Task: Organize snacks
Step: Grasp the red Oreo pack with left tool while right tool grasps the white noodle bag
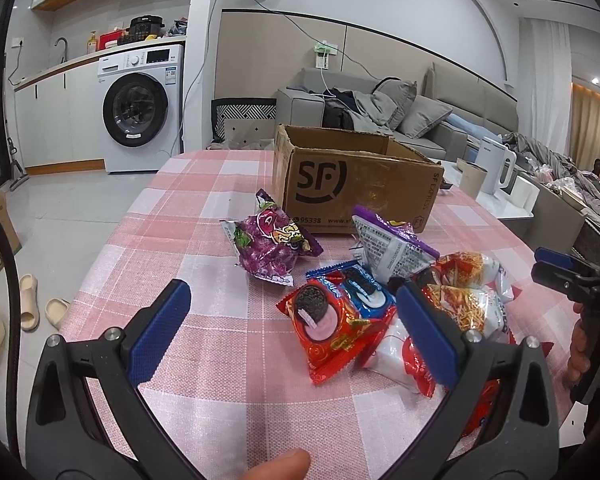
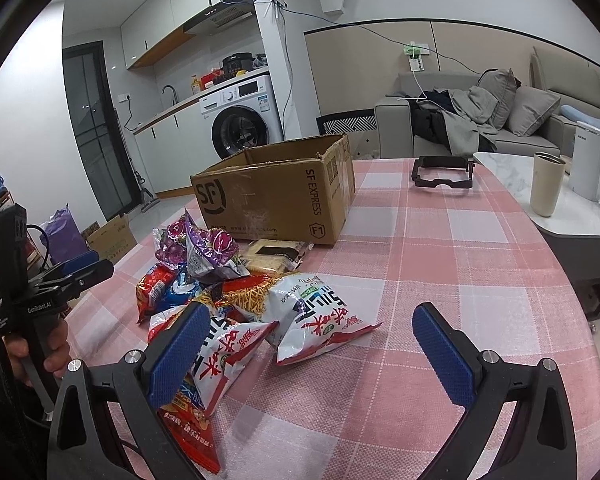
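While both your grippers hover with jaws spread and empty, snack packets (image 2: 236,292) lie piled before the empty cardboard box (image 2: 276,196); next, pinch one.

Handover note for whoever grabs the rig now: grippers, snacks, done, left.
Left gripper: open, holding nothing, hovering over the cookie pack.
Right gripper: open, holding nothing, over the noodle snack bags.
Snacks: all in a loose pile on the pink checked tablecloth in front of the open cardboard box, including the purple candy bags.
Done: no snack seen going into the box; its inside is hidden.
Left: pick up each pack, probably into the box.
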Available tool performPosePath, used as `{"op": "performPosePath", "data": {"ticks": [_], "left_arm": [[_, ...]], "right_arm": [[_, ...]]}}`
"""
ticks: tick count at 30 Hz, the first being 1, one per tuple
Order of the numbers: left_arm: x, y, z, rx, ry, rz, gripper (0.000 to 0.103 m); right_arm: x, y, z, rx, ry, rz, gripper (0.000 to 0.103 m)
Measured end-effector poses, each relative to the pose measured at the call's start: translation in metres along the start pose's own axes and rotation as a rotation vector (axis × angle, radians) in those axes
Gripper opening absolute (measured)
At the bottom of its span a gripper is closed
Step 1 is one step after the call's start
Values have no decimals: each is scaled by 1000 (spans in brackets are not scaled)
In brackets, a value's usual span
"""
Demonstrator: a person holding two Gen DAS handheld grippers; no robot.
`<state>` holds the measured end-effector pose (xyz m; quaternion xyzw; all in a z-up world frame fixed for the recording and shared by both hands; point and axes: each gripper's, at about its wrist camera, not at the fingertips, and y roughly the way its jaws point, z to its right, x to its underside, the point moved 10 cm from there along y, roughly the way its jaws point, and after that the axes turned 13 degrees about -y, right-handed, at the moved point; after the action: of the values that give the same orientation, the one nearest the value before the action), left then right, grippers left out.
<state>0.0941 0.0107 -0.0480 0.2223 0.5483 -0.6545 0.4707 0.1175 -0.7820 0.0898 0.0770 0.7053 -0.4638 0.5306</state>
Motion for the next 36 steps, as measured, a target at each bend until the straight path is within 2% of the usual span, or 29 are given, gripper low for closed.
{"op": "performPosePath", "data": {"ticks": [10, 15, 20, 26, 29, 33, 36], "left_arm": [[0, 3, 3, -13, 28, -37, 103], [7, 18, 0, -64, 37, -103, 103], [10, 29, 1, -58, 29, -145, 103], [10, 46, 0, -41, 3, -177, 103], [13, 59, -6, -52, -34, -216, 102], [14, 74, -12, -13, -114, -270, 102], [20, 83, -12, 40, -172, -331, 93]], "right_arm": [[-4, 13, -2, 6, -15, -62, 103], [-8, 22, 8, 29, 9, -101, 103], [-13, 29, 17, 48, -17, -133, 103], [-6, 50, 15, -2, -31, -201, 103], [-2, 62, 16, -16, -8, -239, 103], [0, 74, 10, -70, 0, -263, 103], [2, 80, 5, -122, 17, -281, 103]]}}
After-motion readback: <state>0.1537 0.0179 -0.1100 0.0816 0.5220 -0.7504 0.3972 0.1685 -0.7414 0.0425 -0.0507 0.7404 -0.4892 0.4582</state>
